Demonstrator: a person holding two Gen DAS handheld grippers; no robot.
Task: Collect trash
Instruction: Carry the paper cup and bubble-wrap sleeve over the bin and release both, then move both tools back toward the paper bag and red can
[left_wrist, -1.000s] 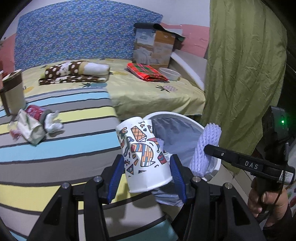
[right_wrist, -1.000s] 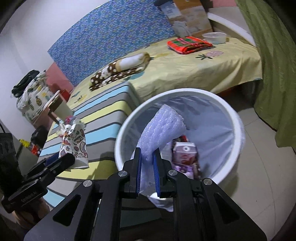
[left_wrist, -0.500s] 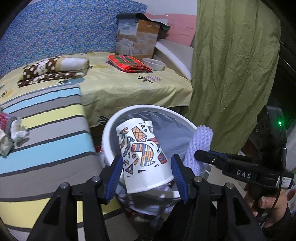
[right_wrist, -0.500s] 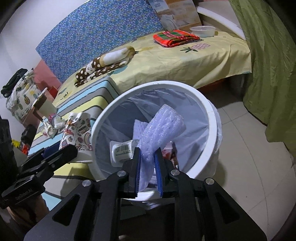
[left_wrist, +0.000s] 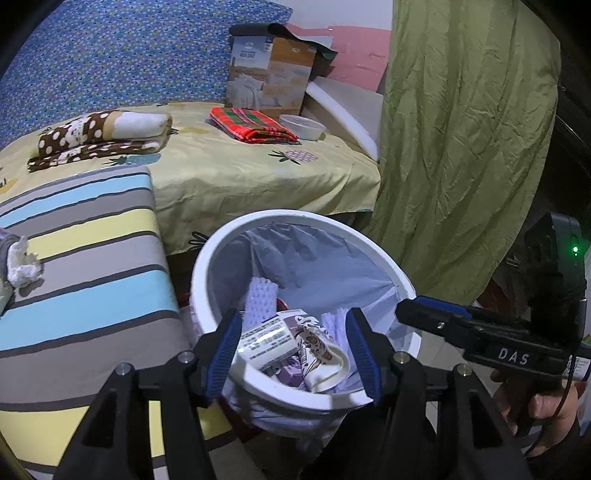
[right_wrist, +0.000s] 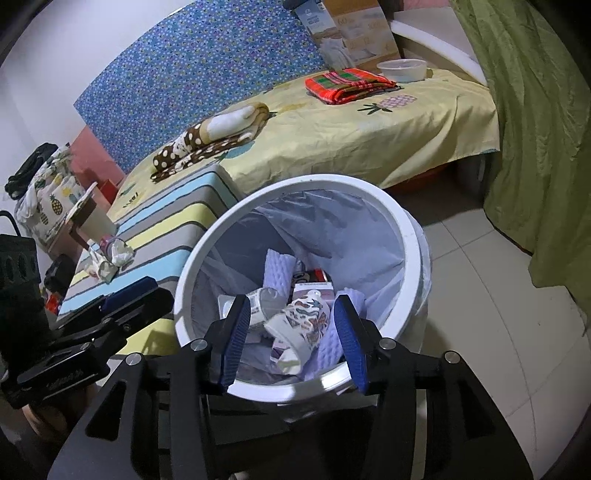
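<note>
Hovering over the white bin (left_wrist: 207, 266), both grippers stand with jaws apart and nothing between the pads. Left gripper (left_wrist: 291, 354): jaws have just been opening, wide and empty. Right gripper (right_wrist: 291, 345): jaws have just been opening, empty too. Patterned paper cup (right_wrist: 299, 328) lies on its side inside the bin among other trash, beside the purple foam sleeve (right_wrist: 279, 271). Crumpled tissue (left_wrist: 22, 264) sits on the striped cushion (left_wrist: 85, 236).
</note>
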